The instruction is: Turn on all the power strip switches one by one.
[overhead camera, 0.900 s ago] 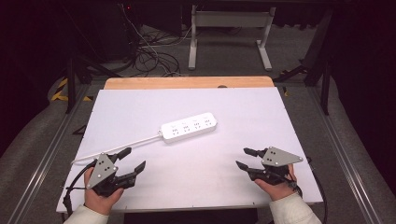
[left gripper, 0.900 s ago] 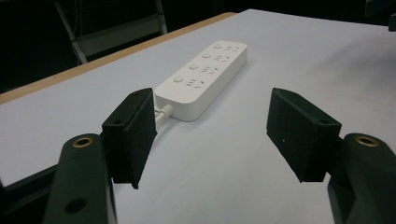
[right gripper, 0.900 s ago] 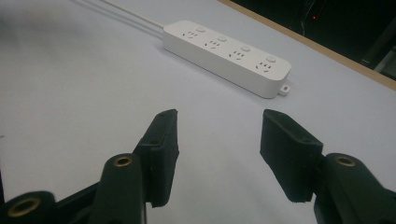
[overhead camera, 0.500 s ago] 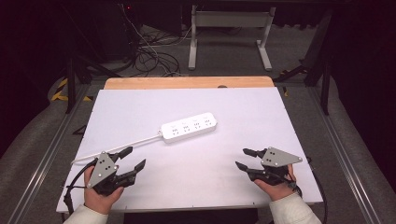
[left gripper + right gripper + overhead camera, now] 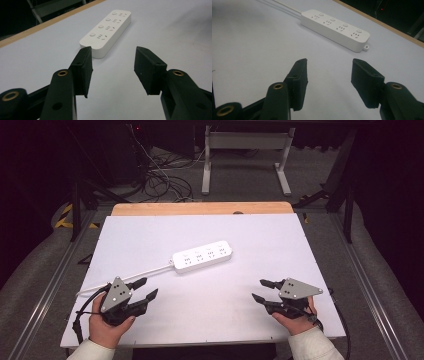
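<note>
Power strip (image 5: 202,256), white and long, lies flat near the middle of the white table (image 5: 280,245) in the high view, one end pointing toward the far right, the other toward the near left. Its white cord (image 5: 125,279) runs off that near-left end toward the table's left edge. The left gripper (image 5: 145,289) sits at the near left of the table in the person's left hand (image 5: 107,330), its jaws apart with nothing between them, aimed toward the strip but well short of it. The cord passes just beside this gripper. The right gripper (image 5: 261,290) sits at the near right in the right hand (image 5: 295,322), jaws likewise apart and empty, pointing toward the table's middle, well apart from the strip. A strip of bare wood (image 5: 200,209) shows along the table's far edge, and cables (image 5: 160,175) lie on the dark floor beyond.

Left gripper view: the left gripper (image 5: 112,60) shows two black jaws standing moderately wide, bare table between them. The power strip (image 5: 107,32) lies just ahead, its rounded end nearest, close above the tip of the jaw on the picture's left but not touching it. Four round buttons and four socket groups run along its top.

Right gripper view: the right gripper (image 5: 329,67) has its jaws spread about as wide, holding nothing. The power strip (image 5: 335,28) lies crosswise ahead, clear of the jaws, with a small tab on its end toward the picture's right and the cord (image 5: 284,6) leaving its other end toward the upper left.
</note>
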